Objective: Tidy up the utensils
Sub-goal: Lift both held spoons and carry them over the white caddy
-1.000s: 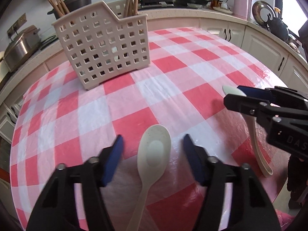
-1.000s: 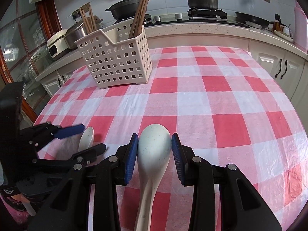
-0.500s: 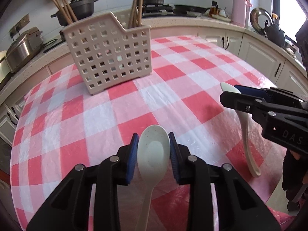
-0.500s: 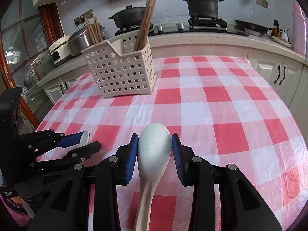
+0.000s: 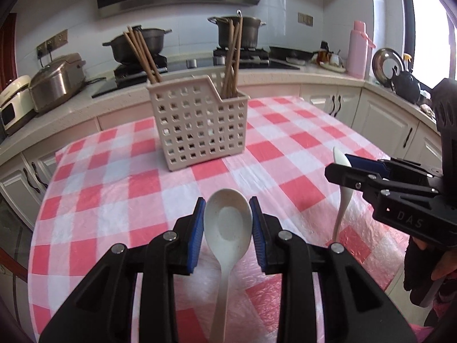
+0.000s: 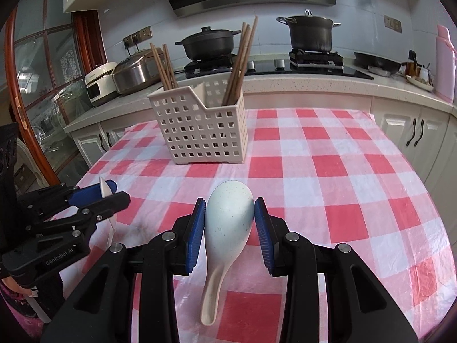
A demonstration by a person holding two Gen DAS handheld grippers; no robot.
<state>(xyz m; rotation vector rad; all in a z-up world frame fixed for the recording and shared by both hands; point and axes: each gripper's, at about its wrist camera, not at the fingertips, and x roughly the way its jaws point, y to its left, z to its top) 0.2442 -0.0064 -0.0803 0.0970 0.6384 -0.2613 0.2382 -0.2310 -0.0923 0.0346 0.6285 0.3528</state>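
Observation:
My left gripper [image 5: 228, 223] is shut on the bowl of a cream spoon [image 5: 227, 228] and holds it above the checked tablecloth, handle trailing back towards me. My right gripper [image 6: 230, 223] is shut on a pale speckled spoon [image 6: 227, 223], bowl face down, handle hanging low. Each gripper shows in the other view: the right one [image 5: 342, 165] at the right, the left one [image 6: 110, 190] at the left. The beige perforated utensil basket [image 5: 197, 128] stands ahead at the table's far side with brown chopsticks [image 5: 232, 57] upright in it; it also shows in the right wrist view [image 6: 200, 131].
The round table [image 6: 328, 177] carries a red and white checked cloth. Behind it a kitchen counter [image 6: 314, 81] holds pots, a rice cooker [image 5: 57, 80], a pink flask [image 5: 358, 50] and a kettle [image 5: 407, 84]. White cabinets ring the table.
My left gripper closed on the cream spoon and lifted it off the table. Both grippers rose and levelled, so the basket now sits lower and straight ahead.

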